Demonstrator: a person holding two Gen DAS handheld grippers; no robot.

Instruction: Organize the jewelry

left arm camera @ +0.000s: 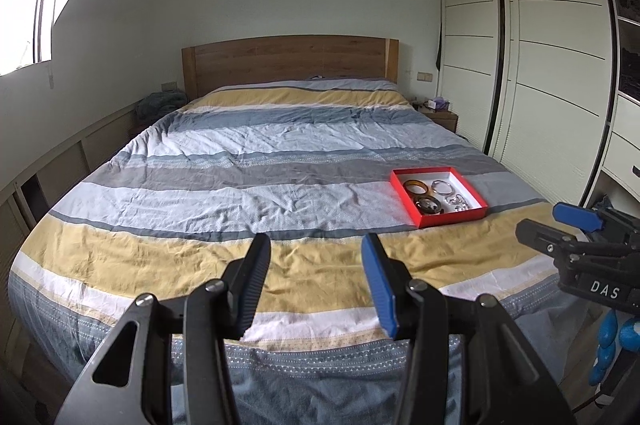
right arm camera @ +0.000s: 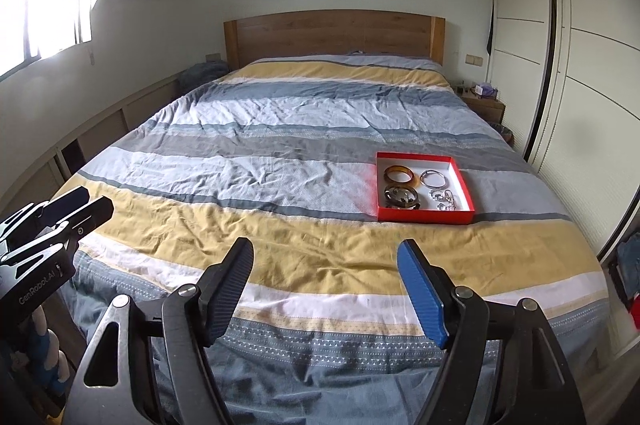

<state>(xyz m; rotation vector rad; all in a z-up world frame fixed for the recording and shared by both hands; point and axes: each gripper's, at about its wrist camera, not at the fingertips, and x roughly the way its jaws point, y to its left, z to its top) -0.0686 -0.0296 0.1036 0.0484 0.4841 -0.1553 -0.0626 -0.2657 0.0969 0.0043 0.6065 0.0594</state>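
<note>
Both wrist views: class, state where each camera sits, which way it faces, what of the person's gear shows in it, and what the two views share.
Left wrist view: sits on the left gripper at the foot of the bed, facing the headboard; its own open fingers show below, the right gripper at the right edge.
Right wrist view: sits on the right gripper, facing the same way; own open fingers below, the left gripper at the left edge.
Shared: bed, headboard, wardrobe, and the red tray of jewelry ahead to the right.
</note>
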